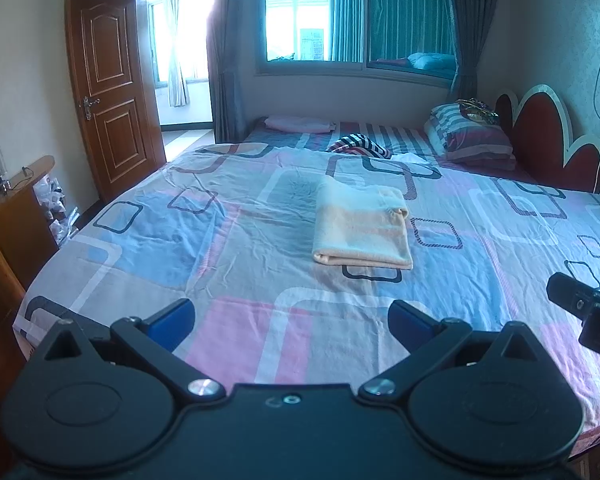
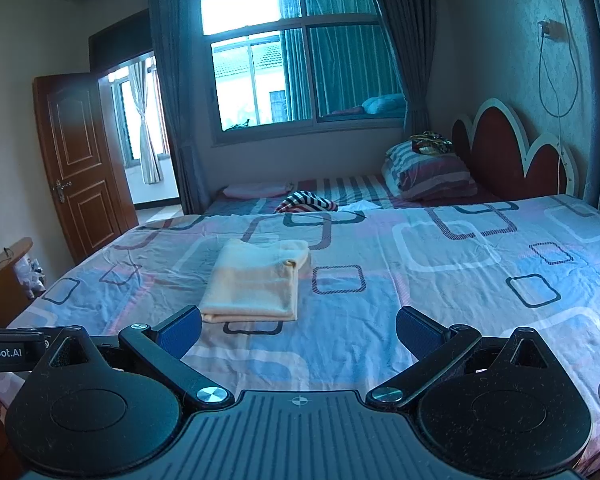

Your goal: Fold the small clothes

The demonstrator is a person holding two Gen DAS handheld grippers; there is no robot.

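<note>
Covering nearly the whole view, the bed point(image 1: 140, 216) with its patterned sheet point(image 2: 440, 272) leaves wide bare cloth on every side of the folded cream garment point(image 1: 362, 232), which lies flat near the middle (its doubled edge faces the cameras). Well short of it, the left gripper point(image 1: 292, 320) and right gripper point(image 2: 299, 330) hover with fingers spread apart, holding nothing, near the bed's front edge.

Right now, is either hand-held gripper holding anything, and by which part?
Nothing is held. The left hand-held gripper and right hand-held gripper are both open and empty, short of the folded cream garment lying on the bed.
</note>
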